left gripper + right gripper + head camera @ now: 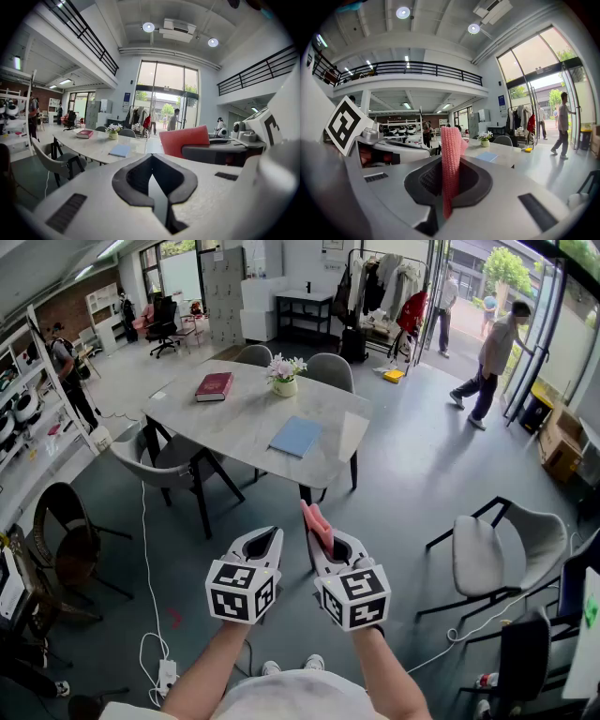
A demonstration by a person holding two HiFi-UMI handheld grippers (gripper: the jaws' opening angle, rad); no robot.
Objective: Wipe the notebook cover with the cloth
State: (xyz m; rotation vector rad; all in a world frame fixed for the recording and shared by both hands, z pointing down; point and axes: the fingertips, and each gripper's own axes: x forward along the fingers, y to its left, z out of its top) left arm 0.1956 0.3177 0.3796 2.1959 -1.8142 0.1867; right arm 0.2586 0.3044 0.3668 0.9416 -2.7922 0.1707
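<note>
Pale table (242, 418) with blue notebook (296, 436) well ahead; right claw (322, 532) tight on pink cloth (451, 159), left claw (152, 185) together, empty

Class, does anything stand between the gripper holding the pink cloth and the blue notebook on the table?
Nothing visible does. The right gripper, shut on the pink knitted cloth, faces bare grey floor, then the pale marble table; the flat blue notebook lies uncovered near its front edge. The grey chair stands off to the left.
</note>
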